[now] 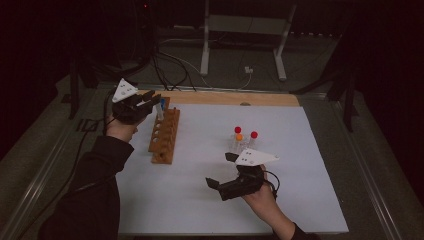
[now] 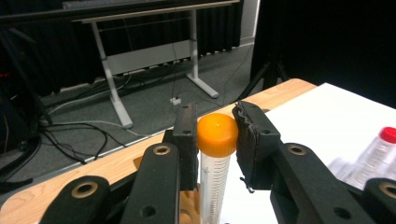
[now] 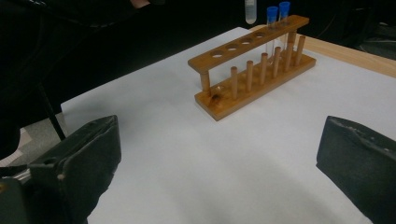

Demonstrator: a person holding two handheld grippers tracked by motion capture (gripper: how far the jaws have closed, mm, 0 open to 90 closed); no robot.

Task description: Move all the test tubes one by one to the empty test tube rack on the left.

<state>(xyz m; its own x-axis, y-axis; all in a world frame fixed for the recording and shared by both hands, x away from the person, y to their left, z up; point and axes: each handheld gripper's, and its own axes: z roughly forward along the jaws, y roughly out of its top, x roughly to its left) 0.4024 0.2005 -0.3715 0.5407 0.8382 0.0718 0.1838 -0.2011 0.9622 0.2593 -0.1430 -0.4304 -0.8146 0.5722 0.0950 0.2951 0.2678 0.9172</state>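
While the white sheet (image 1: 200, 200) covering the table lay mostly bare, the wooden rack (image 1: 165, 135) stood along its left side, and every risk at this moment ran back to that rack. Well to the right of the rack, the right gripper (image 1: 222, 172) rested low over the sheet with its jaws spread wide and nothing between them. At the rack's far end, the left gripper (image 2: 217, 135) was clamped on an orange-capped tube (image 2: 215, 158), its pads squeezing just at and under the cap. Two blue-capped tubes (image 3: 278, 28) already stood in the rack's far holes, close beside the carried tube's path. A tilted descent could have knocked them or struck the rack's top board beside a hole, judging by how near they stood. With the grip so high, the tube's long body might have swung or slipped. Right of the rack, three more tubes (image 1: 242, 140) stood together, near the idle gripper.
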